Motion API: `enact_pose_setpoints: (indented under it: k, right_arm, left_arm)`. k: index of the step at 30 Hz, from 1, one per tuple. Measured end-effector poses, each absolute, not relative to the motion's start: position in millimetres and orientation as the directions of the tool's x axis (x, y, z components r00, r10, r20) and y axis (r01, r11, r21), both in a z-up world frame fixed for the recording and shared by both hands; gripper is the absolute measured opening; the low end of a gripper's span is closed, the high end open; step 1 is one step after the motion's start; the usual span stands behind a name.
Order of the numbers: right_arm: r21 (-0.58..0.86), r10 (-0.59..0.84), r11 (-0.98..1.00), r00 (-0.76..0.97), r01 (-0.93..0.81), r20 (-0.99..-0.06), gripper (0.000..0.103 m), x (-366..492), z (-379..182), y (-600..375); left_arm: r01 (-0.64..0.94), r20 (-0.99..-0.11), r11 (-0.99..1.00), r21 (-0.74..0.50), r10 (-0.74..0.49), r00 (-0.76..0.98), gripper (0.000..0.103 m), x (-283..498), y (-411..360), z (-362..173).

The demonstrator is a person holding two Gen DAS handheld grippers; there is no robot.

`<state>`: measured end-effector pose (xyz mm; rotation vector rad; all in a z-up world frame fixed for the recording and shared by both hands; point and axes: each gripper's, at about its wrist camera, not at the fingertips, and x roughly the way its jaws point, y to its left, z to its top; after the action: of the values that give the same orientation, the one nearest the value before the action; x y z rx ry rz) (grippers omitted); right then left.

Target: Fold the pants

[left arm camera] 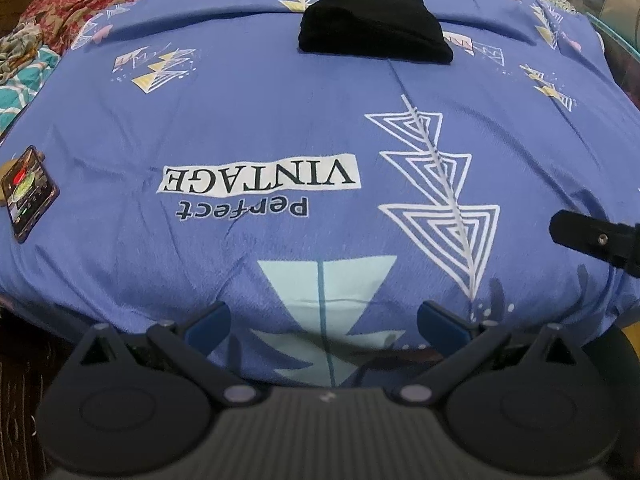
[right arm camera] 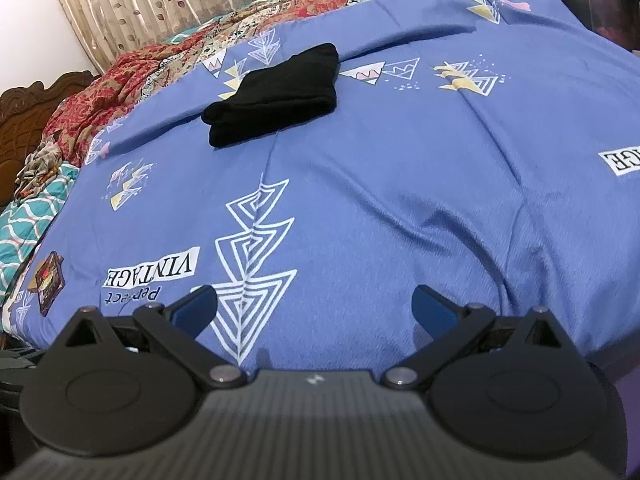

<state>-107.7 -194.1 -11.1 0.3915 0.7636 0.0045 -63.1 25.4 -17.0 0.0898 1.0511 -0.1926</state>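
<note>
- Left wrist view: left gripper (left arm camera: 324, 322) has its jaws spread wide, gripping nothing, above a blue bedsheet (left arm camera: 256, 120).
- Black pants (left arm camera: 374, 28), folded into a compact bundle, lie well ahead of the jaws.
- Right gripper (right arm camera: 314, 308) likewise gapes, holding nothing; pants (right arm camera: 276, 94) sit far ahead, slightly left.
- Possibly a phone (left arm camera: 28, 194) lies at far left.

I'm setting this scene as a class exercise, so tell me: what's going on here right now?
A person holds two grippers over a bed with a blue printed sheet. The black pants lie folded in a compact bundle toward the far side, touched by nothing. The left gripper and right gripper are near the bed's near edge, jaws open and empty. A phone rests on the sheet at the left.
</note>
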Motion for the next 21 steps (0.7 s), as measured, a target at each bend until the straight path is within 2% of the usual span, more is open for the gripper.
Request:
enact_pose_setpoints:
  k: [21]
  right_arm:
    - [0.362, 0.182, 0.926, 0.713, 0.107, -0.677, 0.103, -107.3, -13.4, -191.0]
  left_arm:
    - [0.185, -0.872, 0.983, -0.011, -0.1, 0.479, 0.103, -62.4, 26.4, -17.8]
